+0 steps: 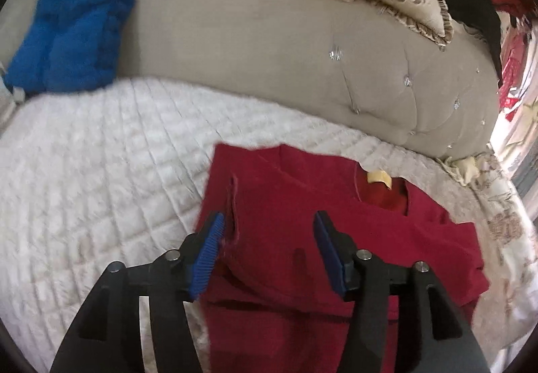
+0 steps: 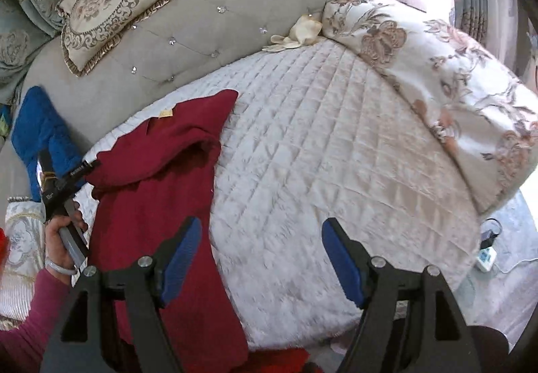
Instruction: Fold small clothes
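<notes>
A red top (image 1: pixel 302 232) is seen lying partly folded on the white quilted bed (image 1: pixel 101 154), near the headboard (image 1: pixel 269 53). The left claw (image 1: pixel 267 232) is held released above it, nothing gripped; the right claw (image 2: pixel 262 238) is spread wide over bare quilt. A folded sleeve could be dragged loose if cloth is snagged by a pad
</notes>
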### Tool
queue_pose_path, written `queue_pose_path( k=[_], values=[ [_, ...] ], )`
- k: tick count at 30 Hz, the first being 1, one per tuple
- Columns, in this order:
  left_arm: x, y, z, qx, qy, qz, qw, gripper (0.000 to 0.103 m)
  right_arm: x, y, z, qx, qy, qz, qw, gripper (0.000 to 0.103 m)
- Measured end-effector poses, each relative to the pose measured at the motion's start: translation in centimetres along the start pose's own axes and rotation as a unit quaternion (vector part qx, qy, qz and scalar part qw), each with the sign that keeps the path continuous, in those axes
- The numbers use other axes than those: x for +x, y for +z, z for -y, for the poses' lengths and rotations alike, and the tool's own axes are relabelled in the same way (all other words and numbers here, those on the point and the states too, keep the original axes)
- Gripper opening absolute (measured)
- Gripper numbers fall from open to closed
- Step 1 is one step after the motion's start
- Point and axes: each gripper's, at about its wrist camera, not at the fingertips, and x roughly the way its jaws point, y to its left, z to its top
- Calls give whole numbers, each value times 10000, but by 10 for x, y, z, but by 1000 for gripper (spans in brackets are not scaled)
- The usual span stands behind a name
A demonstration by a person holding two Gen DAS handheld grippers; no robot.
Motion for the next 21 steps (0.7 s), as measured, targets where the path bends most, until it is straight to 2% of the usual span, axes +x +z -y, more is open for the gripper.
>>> queue_pose_path(
  k=[10,17,21],
  values=[
    [-19,2,5,227,-49,331,9992,34,-4,4,-21,-241,120,44,9996,80],
    [-22,1,7,273,-77,236,9993,34,31,15,-36,-551,166,-71,9983,80],
    [-26,7,10,251,-65,377,9990,34,61,24,-45,-956,175,-20,9953,79]
  ],
)
